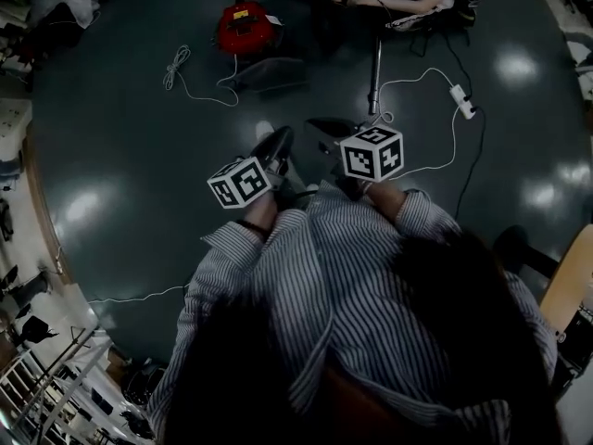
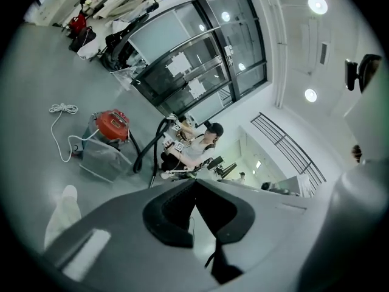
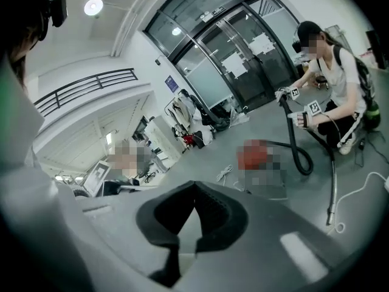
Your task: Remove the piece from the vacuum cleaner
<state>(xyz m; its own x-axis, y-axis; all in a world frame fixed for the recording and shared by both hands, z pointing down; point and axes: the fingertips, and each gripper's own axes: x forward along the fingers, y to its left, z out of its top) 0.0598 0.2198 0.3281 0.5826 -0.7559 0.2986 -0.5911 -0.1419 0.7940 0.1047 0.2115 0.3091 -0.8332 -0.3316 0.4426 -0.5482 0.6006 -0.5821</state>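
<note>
Vacuum cleaner (image 1: pixel 246 28), a red round-topped canister on a grey base with a black hose (image 3: pixel 296 143) and a thin metal wand (image 1: pixel 374 74), stands on the dark glossy floor (image 1: pixel 120 128) well ahead of both claws, slightly to their left. The left claw (image 2: pixel 194 183) and the right claw (image 3: pixel 194 186) are fully closed and hold nothing. Bare floor lies between claws and canister; a white power strip (image 1: pixel 462 101) lies ahead-right of the right claw, and a crouching person (image 3: pixel 337 84) holds the hose beyond

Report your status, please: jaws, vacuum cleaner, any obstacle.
Left gripper and right gripper: jaws shut, empty. Vacuum cleaner on floor ahead, not touched. Another person crouches beside it, at its hose.
</note>
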